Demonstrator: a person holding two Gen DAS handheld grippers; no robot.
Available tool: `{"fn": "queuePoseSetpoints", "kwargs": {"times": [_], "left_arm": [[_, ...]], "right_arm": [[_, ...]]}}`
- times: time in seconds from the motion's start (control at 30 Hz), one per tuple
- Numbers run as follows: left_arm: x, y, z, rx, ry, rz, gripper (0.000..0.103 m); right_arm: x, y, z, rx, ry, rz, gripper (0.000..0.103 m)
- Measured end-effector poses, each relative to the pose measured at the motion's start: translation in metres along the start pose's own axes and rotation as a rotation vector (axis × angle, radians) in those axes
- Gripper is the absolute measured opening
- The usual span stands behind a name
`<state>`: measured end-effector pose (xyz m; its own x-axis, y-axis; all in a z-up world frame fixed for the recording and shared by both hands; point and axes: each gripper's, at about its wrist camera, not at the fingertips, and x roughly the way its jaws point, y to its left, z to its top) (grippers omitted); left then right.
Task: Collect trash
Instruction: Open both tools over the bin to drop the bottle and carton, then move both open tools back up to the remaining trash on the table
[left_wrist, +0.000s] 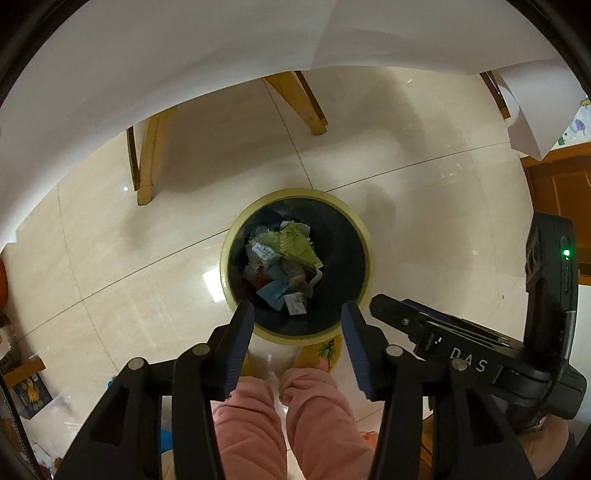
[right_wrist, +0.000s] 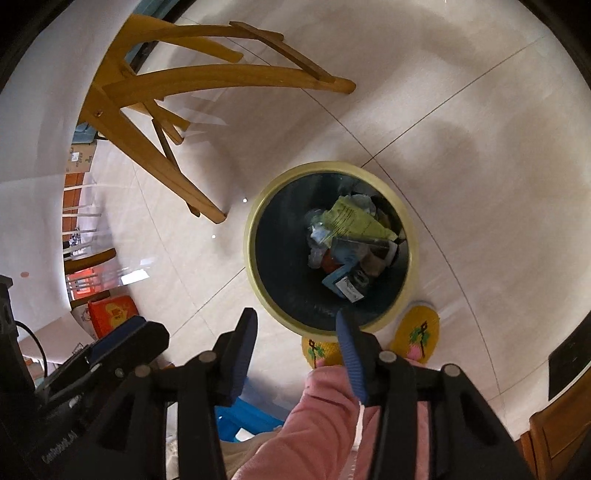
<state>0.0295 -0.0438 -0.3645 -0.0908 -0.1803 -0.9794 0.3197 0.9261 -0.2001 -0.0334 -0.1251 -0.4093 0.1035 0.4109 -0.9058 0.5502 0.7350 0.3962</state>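
Note:
A round bin with a pale yellow rim (left_wrist: 360, 218) and dark liner stands on the tiled floor, seen from above. Inside lies mixed trash (left_wrist: 284, 264): green paper, blue and white wrappers. My left gripper (left_wrist: 297, 314) is open and empty, held above the bin's near rim. The right wrist view shows the same bin (right_wrist: 258, 206) and trash (right_wrist: 351, 236). My right gripper (right_wrist: 297, 325) is open and empty above the bin's near edge. The right gripper's body (left_wrist: 480, 354) shows at the right of the left wrist view.
A table under a white cloth (left_wrist: 184, 55) with wooden legs (left_wrist: 147, 162) stands beyond the bin. A wooden chair frame (right_wrist: 155, 110) stands left of the bin. The person's pink trousers (left_wrist: 280, 424) and yellow slippers (right_wrist: 417, 332) are just behind the bin. Boxes clutter the left.

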Motion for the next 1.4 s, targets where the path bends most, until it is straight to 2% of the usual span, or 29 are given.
{"fn": "queuePoseSetpoints", "kwargs": {"times": [0.2,0.5,0.8,0.97,1.13,1.4], "left_arm": [[-0.019,0.002,-0.004,0.017,-0.038,0.032,0.048],[-0.069,-0.003,-0.010,0.005,-0.102,0.053,0.048],[-0.162,-0.012,-0.023,-0.001,-0.175,0.061,0.048],[-0.223,-0.016,-0.024,-0.016,-0.254,0.066,0.047],[-0.283,-0.012,-0.023,-0.046,-0.377,0.082,0.048],[-0.353,0.003,-0.019,-0.115,-0.519,0.129,0.053]], "right_arm": [[-0.013,0.003,-0.011,-0.020,-0.056,-0.032,0.045],[-0.063,0.020,-0.026,-0.060,-0.176,-0.051,0.045],[-0.145,0.060,-0.042,-0.158,-0.237,-0.045,0.045],[-0.199,0.086,-0.052,-0.251,-0.279,-0.039,0.045],[-0.256,0.106,-0.059,-0.346,-0.354,-0.009,0.045],[-0.313,0.124,-0.047,-0.452,-0.475,0.020,0.045]]}}
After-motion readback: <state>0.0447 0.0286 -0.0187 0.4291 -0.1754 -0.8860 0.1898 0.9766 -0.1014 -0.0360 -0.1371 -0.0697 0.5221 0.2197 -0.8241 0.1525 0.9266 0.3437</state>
